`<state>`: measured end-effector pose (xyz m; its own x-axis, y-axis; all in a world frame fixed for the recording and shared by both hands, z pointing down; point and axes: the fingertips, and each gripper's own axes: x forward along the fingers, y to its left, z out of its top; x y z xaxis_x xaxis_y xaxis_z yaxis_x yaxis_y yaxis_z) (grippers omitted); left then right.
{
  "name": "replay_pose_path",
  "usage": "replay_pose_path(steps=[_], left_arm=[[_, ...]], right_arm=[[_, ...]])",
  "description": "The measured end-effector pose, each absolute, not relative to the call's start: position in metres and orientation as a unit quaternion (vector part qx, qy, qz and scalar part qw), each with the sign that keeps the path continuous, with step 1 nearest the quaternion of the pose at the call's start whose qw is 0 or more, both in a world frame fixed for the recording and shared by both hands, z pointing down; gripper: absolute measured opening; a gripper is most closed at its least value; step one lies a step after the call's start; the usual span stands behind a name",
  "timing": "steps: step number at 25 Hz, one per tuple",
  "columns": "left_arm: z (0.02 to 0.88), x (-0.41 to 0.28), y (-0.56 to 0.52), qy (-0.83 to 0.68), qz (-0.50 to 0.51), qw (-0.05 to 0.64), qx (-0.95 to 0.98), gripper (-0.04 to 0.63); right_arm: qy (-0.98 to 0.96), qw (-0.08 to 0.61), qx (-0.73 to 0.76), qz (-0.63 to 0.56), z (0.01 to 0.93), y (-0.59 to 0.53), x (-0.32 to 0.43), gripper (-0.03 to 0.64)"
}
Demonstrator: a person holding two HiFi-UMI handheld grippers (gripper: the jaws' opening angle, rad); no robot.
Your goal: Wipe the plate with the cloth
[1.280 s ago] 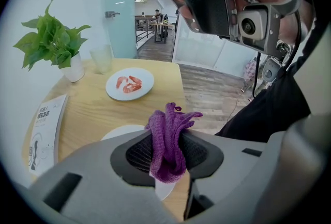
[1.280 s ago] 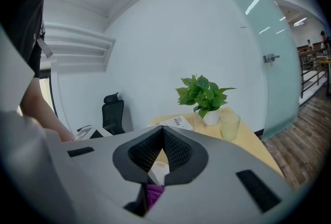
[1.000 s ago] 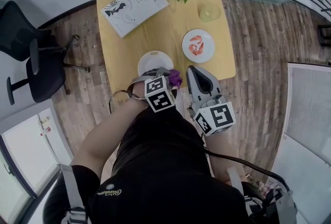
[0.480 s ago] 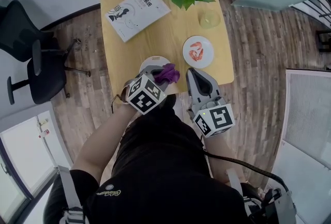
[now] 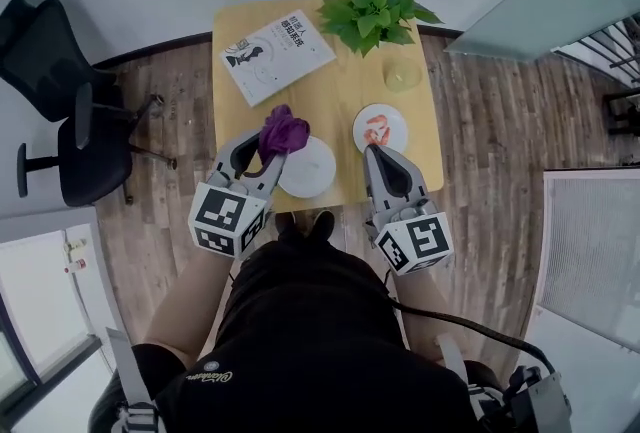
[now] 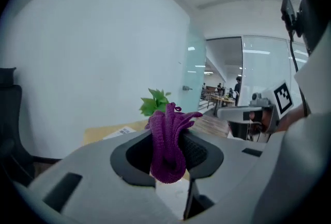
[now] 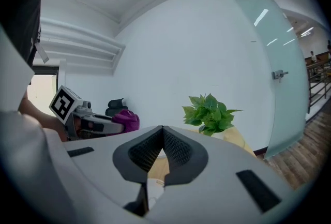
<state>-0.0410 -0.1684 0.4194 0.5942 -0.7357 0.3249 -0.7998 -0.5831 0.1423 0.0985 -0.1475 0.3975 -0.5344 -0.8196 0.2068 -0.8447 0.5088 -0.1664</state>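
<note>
Left gripper (image 5: pixel 258 153) swings out leftward, uncovering plate (image 5: pixel 310 169), jaws clamped on bunched cloth (image 5: pixel 283 131) raised just beside its rim, likely lining up the wipe; right gripper (image 5: pixel 386 159) hangs pinched together, empty.

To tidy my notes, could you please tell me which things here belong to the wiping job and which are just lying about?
In the job: purple cloth, white plate, left gripper.
Lying about: book, potted plant, cup, plate with red marks.
</note>
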Motion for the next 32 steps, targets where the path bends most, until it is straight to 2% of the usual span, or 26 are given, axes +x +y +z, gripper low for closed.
replay_pose_path(steps=[6,12,32], left_arm=[[0.362,-0.068,-0.165,-0.486,0.051,0.098,0.867,0.126],[0.337,-0.079,-0.158,-0.508,0.008,0.09,0.856,0.124],[0.315,-0.071,-0.151,-0.495,0.006,0.064,0.866,0.124]], right_arm=[[-0.879,0.036,0.466,0.097,0.369,-0.149,0.089,0.003],[-0.889,0.023,0.453,0.061,0.336,-0.151,0.085,0.003],[-0.883,-0.026,0.465,0.055,0.304,-0.149,0.094,0.003]])
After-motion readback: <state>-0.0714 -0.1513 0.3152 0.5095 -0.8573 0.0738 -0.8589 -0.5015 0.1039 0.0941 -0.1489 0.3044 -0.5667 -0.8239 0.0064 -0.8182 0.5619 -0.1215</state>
